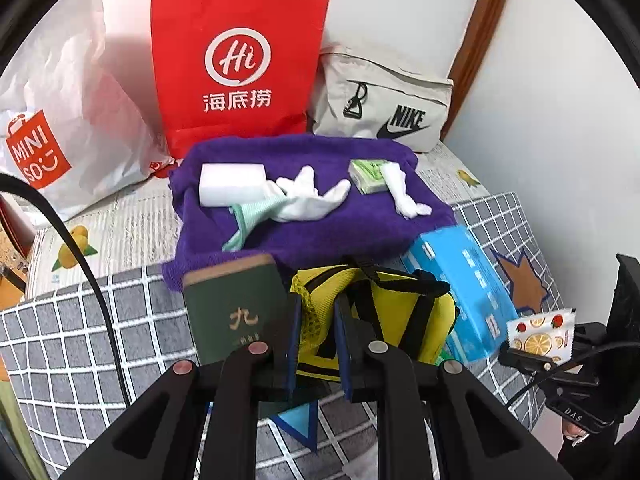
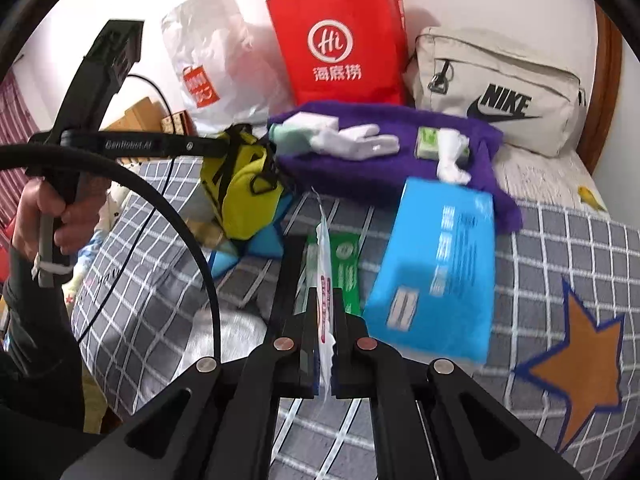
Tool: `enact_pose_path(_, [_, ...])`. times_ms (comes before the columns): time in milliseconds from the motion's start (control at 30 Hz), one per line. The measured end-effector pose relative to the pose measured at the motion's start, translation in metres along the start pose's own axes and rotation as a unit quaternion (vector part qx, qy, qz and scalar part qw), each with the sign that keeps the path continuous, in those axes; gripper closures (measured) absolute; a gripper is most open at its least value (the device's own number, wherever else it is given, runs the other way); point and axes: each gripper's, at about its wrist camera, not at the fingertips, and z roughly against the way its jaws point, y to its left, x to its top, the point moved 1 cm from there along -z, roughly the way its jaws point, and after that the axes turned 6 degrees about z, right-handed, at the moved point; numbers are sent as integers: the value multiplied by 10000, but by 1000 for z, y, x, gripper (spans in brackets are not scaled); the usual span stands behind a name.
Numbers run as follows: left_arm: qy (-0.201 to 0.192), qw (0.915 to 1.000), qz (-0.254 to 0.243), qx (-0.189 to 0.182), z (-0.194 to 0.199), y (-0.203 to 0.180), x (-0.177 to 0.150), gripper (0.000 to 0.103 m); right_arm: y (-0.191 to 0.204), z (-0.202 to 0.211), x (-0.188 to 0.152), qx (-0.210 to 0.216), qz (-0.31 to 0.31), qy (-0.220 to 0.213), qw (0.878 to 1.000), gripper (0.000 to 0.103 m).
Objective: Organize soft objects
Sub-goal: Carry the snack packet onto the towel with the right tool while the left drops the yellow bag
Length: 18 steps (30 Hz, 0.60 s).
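My left gripper is shut on the fabric of a yellow bag with black straps, which hangs lifted off the bed. From the right wrist, the left gripper pinches the yellow bag at its top. My right gripper is shut on a thin fruit-print sachet, seen edge-on; the sachet shows its face in the left wrist view. A purple towel carries a white sponge block, white gloves, a mint cloth, a green tissue pack and a white sock.
A blue box lies at the towel's near edge beside a green packet. A dark green book stands by my left finger. A red paper bag, a white plastic bag and a beige Nike bag line the wall.
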Motion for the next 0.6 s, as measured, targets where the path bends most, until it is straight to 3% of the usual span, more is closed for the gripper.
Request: enact_pose_path(600, [117, 9989, 416, 157, -54, 15, 74, 87, -64, -29, 85, -202, -24, -68, 9998, 100])
